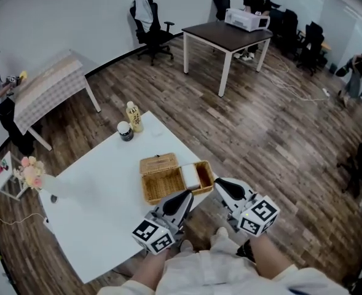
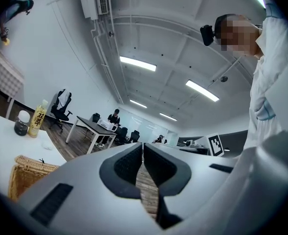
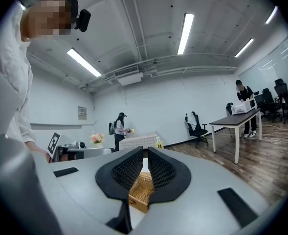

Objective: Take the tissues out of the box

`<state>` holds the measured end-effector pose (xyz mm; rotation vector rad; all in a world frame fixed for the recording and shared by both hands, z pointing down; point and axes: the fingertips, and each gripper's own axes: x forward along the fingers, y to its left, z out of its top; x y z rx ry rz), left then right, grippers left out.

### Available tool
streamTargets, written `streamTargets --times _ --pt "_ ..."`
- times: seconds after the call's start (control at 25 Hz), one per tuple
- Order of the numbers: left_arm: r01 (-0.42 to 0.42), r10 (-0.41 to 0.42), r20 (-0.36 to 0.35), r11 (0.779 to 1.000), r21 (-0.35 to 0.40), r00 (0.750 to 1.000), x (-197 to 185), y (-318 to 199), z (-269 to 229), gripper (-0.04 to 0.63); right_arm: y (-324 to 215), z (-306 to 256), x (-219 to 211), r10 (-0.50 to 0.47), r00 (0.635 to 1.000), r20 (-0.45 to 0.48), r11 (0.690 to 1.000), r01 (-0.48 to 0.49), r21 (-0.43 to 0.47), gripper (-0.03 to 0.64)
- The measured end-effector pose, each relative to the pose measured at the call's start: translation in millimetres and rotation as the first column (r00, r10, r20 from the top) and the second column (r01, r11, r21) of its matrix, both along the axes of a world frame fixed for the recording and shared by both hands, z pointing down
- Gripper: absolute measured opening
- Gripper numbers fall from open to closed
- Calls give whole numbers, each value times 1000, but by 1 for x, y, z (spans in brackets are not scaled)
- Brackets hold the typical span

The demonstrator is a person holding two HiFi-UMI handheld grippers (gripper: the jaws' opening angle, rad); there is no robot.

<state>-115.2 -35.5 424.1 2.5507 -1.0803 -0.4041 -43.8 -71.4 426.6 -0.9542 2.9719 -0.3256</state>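
Wicker box (image 1: 162,178) lies open on the white table (image 1: 94,214), near its front edge, and the white tissues (image 1: 191,177) sit in its right-hand part. Left gripper (image 2: 143,146) hangs just before the box with its jaws pressed together and nothing between them. Right gripper (image 3: 144,151) is near the box's right end, its jaws likewise closed and empty. Each gripper's cube bears black-and-white square markers. Further back stand a bottle (image 1: 134,116) and a dark jar (image 1: 125,131); the bottle's yellow label carries dark characters too small to read
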Motion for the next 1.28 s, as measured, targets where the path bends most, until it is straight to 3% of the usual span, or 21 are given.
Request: streamTargets --times 0.32,0.6,1.0,1.28 --pt "91 -91 10 993 -80 996 -2 -46 19 23 -47 9 -7 -101 995 -12 995 100 -25 35" --pt "213 -210 43 969 -122 977 6 -81 34 65 -82 15 -11 -243 970 -10 969 242 -57 35" --pt "372 -348 156 913 -167 924 11 -106 61 110 -117 26 -12 -387 922 14 918 387 -84 35" --pt "468 -398 306 860 -205 865 7 -115 87 193 -125 32 -12 -441 897 21 892 441 -94 35"
